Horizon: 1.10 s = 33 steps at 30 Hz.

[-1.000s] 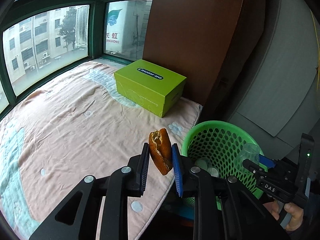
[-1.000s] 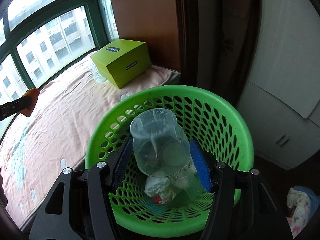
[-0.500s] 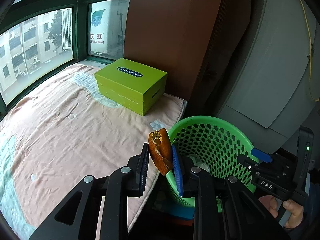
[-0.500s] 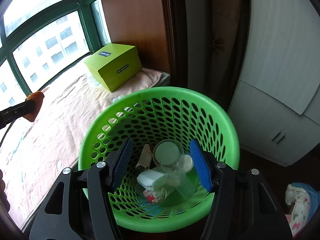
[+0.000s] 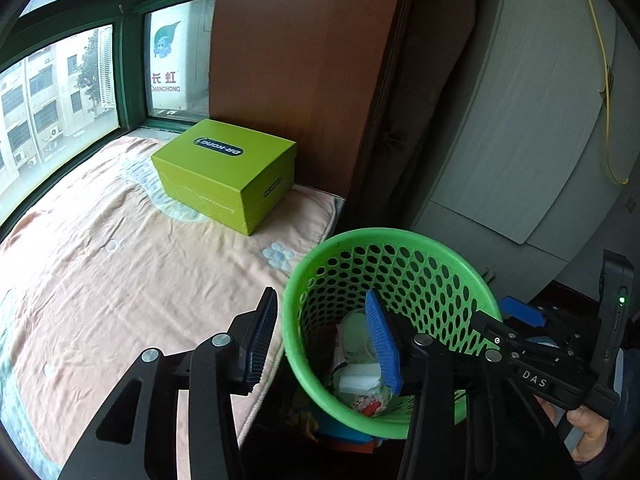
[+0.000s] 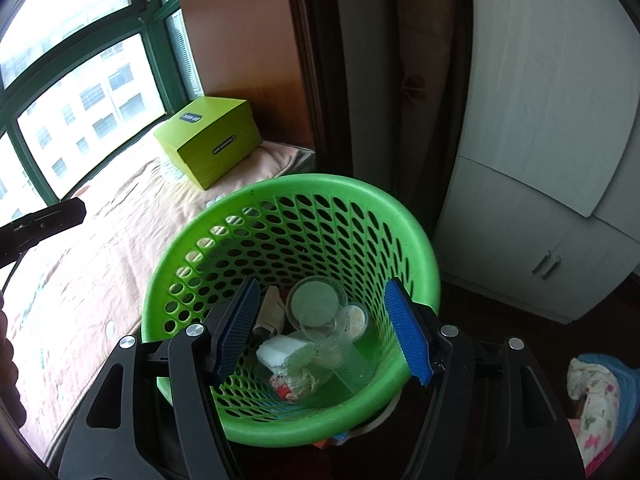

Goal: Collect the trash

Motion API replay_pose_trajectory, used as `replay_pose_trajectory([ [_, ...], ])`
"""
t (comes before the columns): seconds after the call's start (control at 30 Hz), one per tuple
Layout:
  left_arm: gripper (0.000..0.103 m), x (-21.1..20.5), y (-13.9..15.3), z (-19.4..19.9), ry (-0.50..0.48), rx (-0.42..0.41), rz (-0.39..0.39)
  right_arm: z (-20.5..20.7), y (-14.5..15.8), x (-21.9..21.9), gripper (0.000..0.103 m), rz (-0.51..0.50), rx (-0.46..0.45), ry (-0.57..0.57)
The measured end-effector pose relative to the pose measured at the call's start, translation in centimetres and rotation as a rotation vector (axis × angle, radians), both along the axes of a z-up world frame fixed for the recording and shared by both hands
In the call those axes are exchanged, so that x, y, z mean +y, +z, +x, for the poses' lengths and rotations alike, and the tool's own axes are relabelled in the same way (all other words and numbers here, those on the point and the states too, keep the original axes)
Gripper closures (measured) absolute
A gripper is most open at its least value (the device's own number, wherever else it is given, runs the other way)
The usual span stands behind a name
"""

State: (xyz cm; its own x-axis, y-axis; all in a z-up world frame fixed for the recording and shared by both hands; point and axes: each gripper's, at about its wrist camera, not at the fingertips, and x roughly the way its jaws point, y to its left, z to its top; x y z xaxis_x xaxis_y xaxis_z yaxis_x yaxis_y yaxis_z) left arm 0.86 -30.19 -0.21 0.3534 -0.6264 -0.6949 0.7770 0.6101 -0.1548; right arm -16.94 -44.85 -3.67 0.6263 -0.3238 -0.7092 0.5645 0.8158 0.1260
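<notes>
While L claw [image 5: 320, 344] jaws just spread, empty | R claw [image 6: 324, 332] spread, empty | basket [image 6: 400, 216] upright, mouth up

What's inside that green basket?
In the basket: a clear cup, a white wad, and a red-printed wrapper. Anything beneath them is covered.

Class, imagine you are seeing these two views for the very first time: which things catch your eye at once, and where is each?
The bright green perforated basket stands out, beside the bed's edge, with a clear plastic cup and crumpled white scraps at its bottom. Both the left gripper and right gripper hang open and empty over it. Behind, a lime-green box sits on the peach blanket near the window.
</notes>
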Motion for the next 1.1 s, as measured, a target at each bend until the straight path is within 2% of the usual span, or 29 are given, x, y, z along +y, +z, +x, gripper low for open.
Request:
replay_pose_trajectory([
  [0.1,0.057,-0.7,-0.1,-0.1,-0.012,0.011,-0.001,-0.5,0.1,-0.2,0.038,-0.001,-0.003,-0.008],
  [0.27,0.050,-1.1,-0.3,-0.4,-0.016,-0.010,0.014,-0.7,0.3,-0.4,0.037,0.000,-0.014,-0.009],
  [0.33,0.036,-1.1,-0.4,-0.4,-0.014,-0.011,0.019,-0.6,0.2,-0.3,0.037,0.002,-0.013,-0.007],
  [0.37,0.033,-0.9,-0.4,-0.4,-0.006,-0.015,0.018,-0.5,0.2,-0.3,0.037,0.004,-0.014,-0.004],
  [0.5,0.022,-0.4,-0.3,-0.5,0.005,-0.032,0.003,-0.4,0.3,0.0,0.036,0.005,-0.016,0.008],
  [0.73,0.009,0.6,-0.2,-0.1,0.041,-0.031,-0.001,0.2,0.6,0.6,0.032,-0.005,-0.025,0.024],
  [1.1,0.007,2.7,0.1,0.4,0.102,-0.083,0.027,1.1,1.2,1.6,0.016,-0.004,-0.041,0.060],
])
